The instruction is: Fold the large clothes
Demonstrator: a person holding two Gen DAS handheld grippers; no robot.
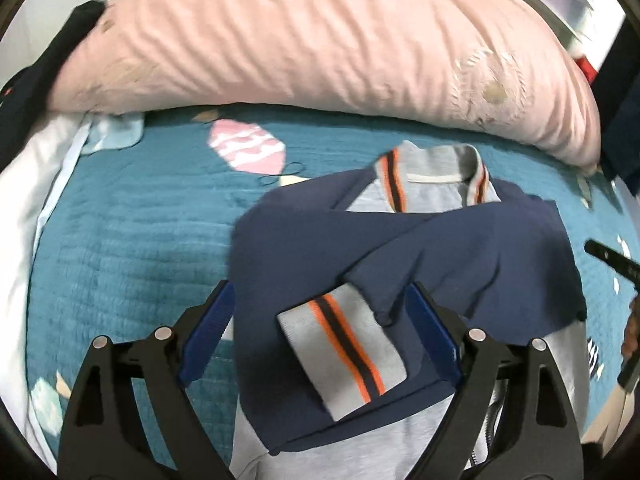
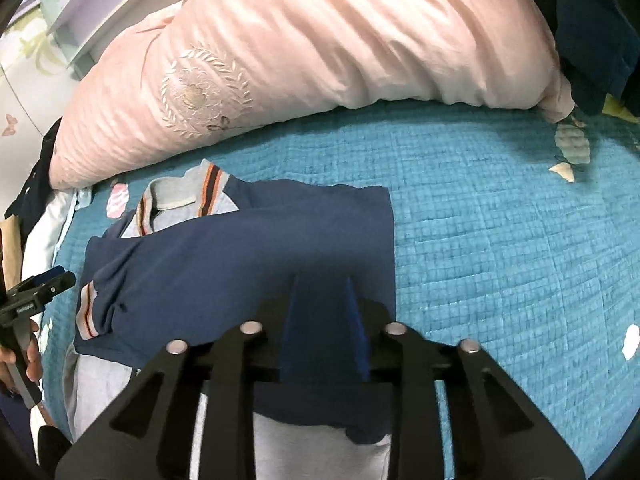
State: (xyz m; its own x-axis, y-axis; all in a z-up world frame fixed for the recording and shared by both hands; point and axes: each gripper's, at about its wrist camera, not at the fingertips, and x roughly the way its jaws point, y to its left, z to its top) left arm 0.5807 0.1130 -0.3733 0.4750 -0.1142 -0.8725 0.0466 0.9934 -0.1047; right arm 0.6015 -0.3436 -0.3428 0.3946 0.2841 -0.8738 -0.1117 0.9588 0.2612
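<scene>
both sleeves (image 1: pixel 400 248) across jacket (image 2: pixel 248 256)

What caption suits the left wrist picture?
Open left gripper hovers over a navy-sleeved jacket's striped cuff on a teal quilt.

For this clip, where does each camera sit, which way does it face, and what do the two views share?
Left wrist: on the open left gripper, facing the jacket and striped cuff; pink pillow beyond.
Right wrist: on the right gripper, closed, facing the jacket from its right side; the person's left hand shows.
Shared: jacket, collar, pillow, teal quilt.
</scene>
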